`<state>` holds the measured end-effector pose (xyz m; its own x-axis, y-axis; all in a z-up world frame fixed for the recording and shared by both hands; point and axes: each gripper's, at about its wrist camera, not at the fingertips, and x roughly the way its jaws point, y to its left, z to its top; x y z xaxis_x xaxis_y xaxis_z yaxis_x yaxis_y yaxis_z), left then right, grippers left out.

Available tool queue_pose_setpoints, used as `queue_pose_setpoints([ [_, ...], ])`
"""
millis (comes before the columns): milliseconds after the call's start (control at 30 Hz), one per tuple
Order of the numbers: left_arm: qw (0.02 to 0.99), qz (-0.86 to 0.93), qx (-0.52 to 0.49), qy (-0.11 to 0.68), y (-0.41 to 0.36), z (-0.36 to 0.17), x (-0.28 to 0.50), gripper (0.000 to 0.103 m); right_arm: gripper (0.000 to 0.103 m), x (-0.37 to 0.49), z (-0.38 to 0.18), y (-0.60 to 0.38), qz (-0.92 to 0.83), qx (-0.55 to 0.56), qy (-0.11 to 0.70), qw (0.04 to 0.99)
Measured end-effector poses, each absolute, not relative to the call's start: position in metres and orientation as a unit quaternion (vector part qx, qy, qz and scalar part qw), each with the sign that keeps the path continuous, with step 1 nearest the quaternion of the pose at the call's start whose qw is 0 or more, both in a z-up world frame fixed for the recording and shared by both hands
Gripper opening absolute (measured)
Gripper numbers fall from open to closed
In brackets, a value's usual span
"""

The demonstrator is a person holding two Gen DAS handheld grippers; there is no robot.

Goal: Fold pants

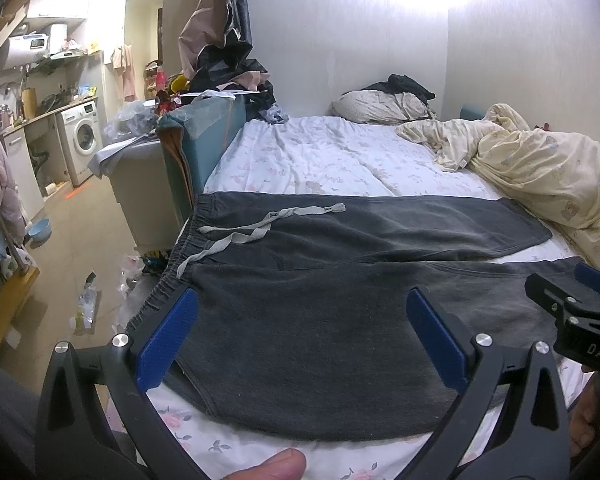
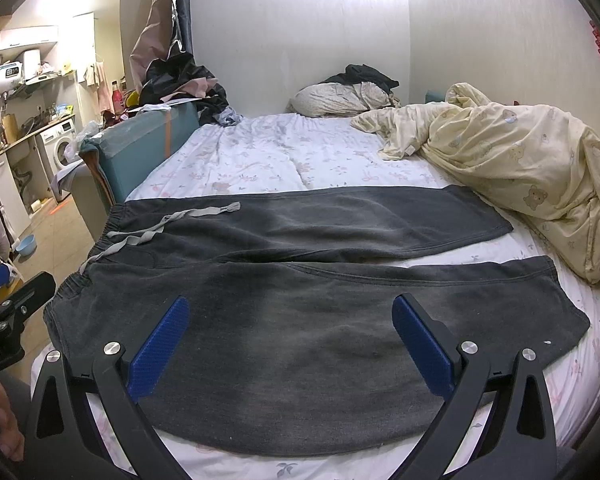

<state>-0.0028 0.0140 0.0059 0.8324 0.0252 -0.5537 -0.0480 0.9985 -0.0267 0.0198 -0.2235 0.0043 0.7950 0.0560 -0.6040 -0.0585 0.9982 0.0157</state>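
Observation:
Dark grey sweatpants lie flat across the near end of the bed, waistband to the left with a light grey drawstring, both legs stretching right and slightly apart. My left gripper hovers open above the near leg close to the waistband, blue pads wide apart, nothing between them. My right gripper is open over the middle of the near leg, also holding nothing. Each gripper shows at the edge of the other's view: the right gripper, the left gripper.
The bed has a white floral sheet. A crumpled yellow duvet is heaped at the right, next to the far leg's cuff. A pillow with dark clothes lies at the wall. A teal headboard and a littered floor are left.

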Motion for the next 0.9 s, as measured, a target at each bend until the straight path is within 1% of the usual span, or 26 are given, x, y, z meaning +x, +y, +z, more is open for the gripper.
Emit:
queue_pose_setpoints([
  [900, 0.956, 0.021, -0.017, 0.294, 0.0109, 0.0010, -0.0005, 0.102, 0.103, 0.0219, -0.0007, -0.2178, 0.040, -0.005, 0.325, 0.945],
])
